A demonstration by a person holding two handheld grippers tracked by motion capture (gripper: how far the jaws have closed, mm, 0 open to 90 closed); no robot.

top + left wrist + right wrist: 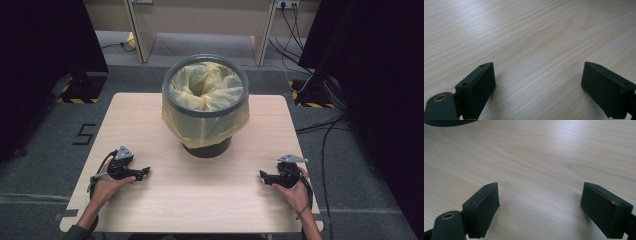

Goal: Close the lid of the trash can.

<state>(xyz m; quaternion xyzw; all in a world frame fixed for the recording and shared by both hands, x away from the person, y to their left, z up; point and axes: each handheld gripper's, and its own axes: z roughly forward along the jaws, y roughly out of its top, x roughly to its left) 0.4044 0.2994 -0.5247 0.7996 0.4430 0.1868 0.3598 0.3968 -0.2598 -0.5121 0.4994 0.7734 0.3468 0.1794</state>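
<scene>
Resting on table [190, 200]: left gripper [145, 172], right gripper [262, 174], both jaws apart, empty (well apart from bin). Bin [206, 145] lined, yellow bag [205, 87] fitted; nothing visibly left.

Both tongs matte black, blocky rectangular jaw pads with small screw holes (brass-ringed hole at lower left of each gripper view). Grey triangular plate on top, black cable trailing. Left sleeve [75, 233] dark, possibly grey-green.
</scene>
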